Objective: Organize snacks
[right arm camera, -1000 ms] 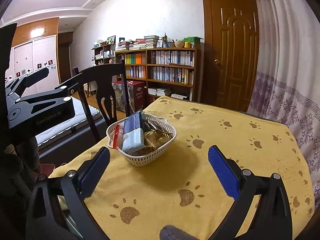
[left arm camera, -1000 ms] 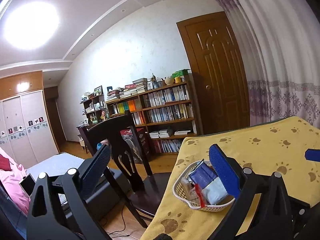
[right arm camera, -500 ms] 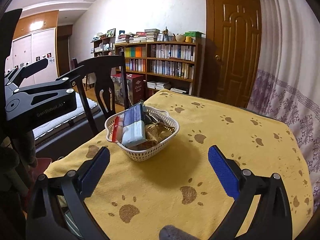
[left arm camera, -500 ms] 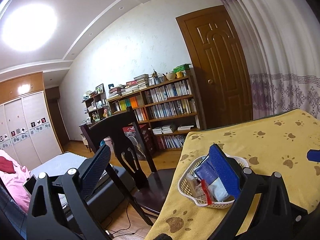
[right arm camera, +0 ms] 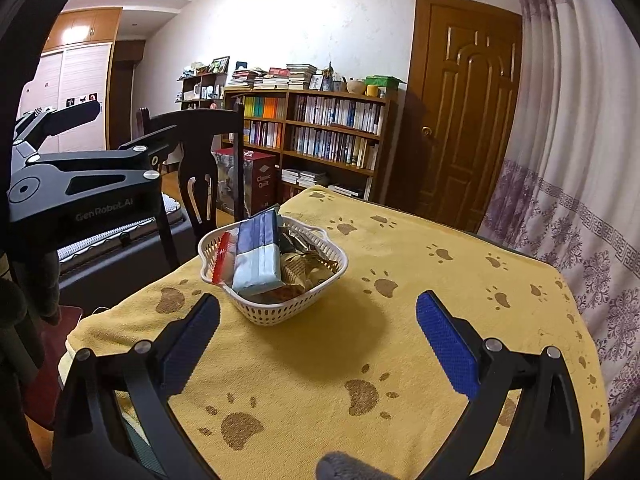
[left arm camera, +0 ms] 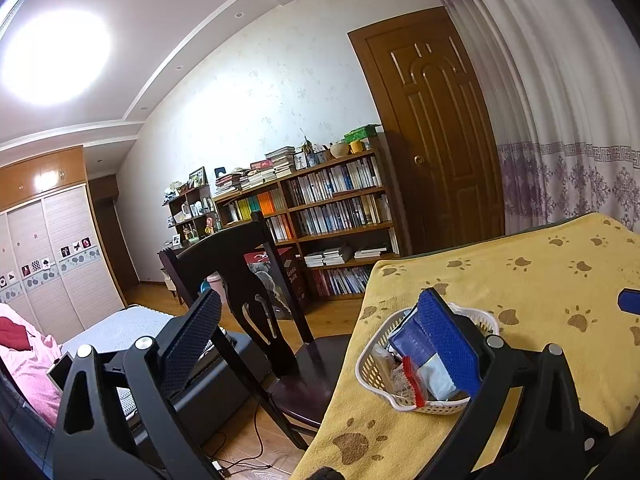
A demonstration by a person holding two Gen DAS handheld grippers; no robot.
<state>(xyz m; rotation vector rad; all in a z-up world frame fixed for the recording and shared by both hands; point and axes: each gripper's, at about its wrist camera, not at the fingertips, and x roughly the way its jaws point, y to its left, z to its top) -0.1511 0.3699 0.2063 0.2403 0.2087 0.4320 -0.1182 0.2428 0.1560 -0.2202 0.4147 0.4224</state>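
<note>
Both the left claw (left arm camera: 320,320) and right claw (right arm camera: 318,314) gape wide and empty near the snack basket (right arm camera: 276,312) on the counter (right arm camera: 440,280).

Left gripper (left arm camera: 320,328) fingers (left arm camera: 448,338) spread wide, white snack basket (left arm camera: 372,364) on yellow tablecloth (left arm camera: 520,280), dark chair (left arm camera: 256,280) beside

The left gripper (left arm camera: 320,320) now sits farther off the table's left edge than a second ago, so the white basket (left arm camera: 370,368) shows lower and more to the right between its open fingers, and more of the chair (left arm camera: 256,292) comes into sight. From the right gripper (right arm camera: 318,312), the basket appears slightly nearer and the tablecloth (right arm camera: 440,280) fills more of the picture.
</note>
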